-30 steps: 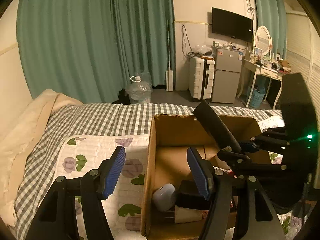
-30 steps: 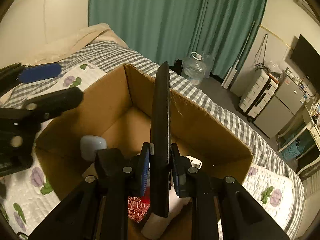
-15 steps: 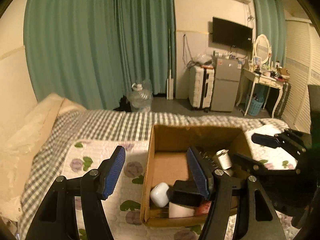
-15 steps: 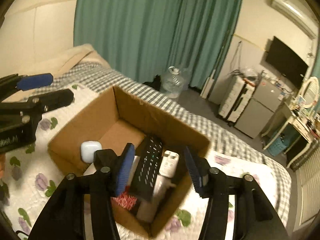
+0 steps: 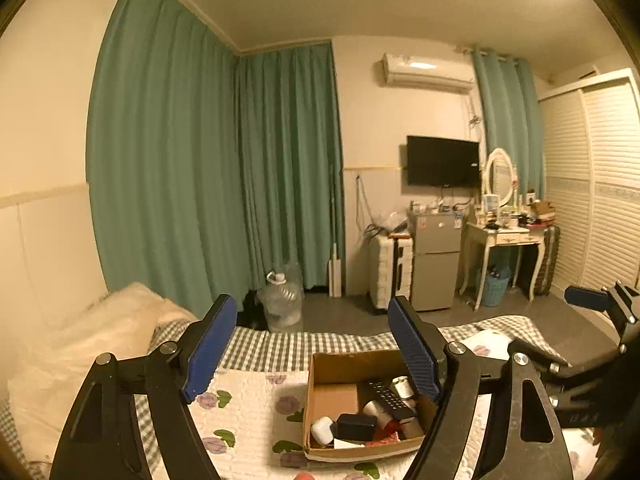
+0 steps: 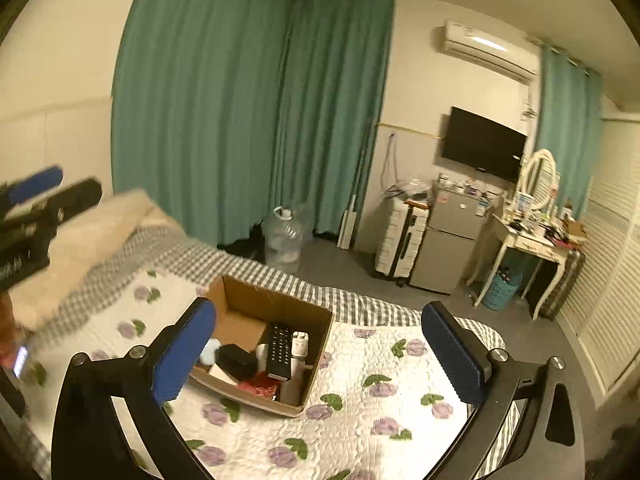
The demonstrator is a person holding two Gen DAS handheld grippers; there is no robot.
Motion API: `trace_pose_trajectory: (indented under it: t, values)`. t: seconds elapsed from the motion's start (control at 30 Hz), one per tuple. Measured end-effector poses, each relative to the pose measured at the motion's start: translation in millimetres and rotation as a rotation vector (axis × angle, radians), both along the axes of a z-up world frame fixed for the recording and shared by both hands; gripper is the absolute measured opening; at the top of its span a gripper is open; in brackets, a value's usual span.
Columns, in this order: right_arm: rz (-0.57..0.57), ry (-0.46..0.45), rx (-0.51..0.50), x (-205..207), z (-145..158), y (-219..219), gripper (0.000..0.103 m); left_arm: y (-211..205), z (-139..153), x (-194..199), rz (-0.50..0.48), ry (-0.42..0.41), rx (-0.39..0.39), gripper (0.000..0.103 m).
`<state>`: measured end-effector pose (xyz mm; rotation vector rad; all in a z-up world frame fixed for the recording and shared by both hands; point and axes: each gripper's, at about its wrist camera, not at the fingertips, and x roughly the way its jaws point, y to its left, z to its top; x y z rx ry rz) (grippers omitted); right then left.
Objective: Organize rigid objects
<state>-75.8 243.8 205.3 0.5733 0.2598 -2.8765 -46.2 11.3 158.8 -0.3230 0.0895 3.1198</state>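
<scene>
The black remote control [image 6: 279,350] lies in the cardboard box [image 6: 320,346] on the bed [image 6: 360,420], its long axis running from the box's near edge toward its far wall, leaning on the white items beside it, a white plug [image 6: 300,343] just to its right. The right gripper [image 6: 320,356] hangs spread wide and holding nothing, well above and back from the box, the remote showing between its blue pads. The left gripper [image 5: 310,354] is just as wide and bare, the box [image 5: 352,360] low beneath its right finger.
</scene>
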Motion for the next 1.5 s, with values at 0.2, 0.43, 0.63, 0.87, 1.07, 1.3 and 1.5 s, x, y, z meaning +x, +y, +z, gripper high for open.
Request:
trace_pose_trajectory:
  t: [0.2,0.43,0.63,0.87,1.07,1.3,1.5]
  values:
    - [-0.041,0.012,-0.105,47,0,7,0.103,-2,-4,32,-0.02,0.042,0.006,0.082]
    - [-0.072,0.089,-0.153,58,-41,6,0.103,5,-51,36,-0.032,0.022,0.032,0.082]
    - [-0.115,0.099,-0.185,26,-106,10,0.103,6,-124,14,0.029,-0.037,0.052,0.082]
    - [-0.154,0.046,-0.164,4,-150,17,0.103,13,-156,-1,0.056,-0.104,0.009,0.082]
    - [-0.158,0.035,-0.169,1,-153,22,0.103,16,-166,-4,0.056,-0.144,0.011,0.082]
    - [-0.148,0.043,-0.15,3,-150,16,0.103,16,-165,-3,0.061,-0.151,0.003,0.082]
    - [-0.144,0.03,-0.143,1,-153,13,0.103,18,-164,-2,0.062,-0.152,0.006,0.082]
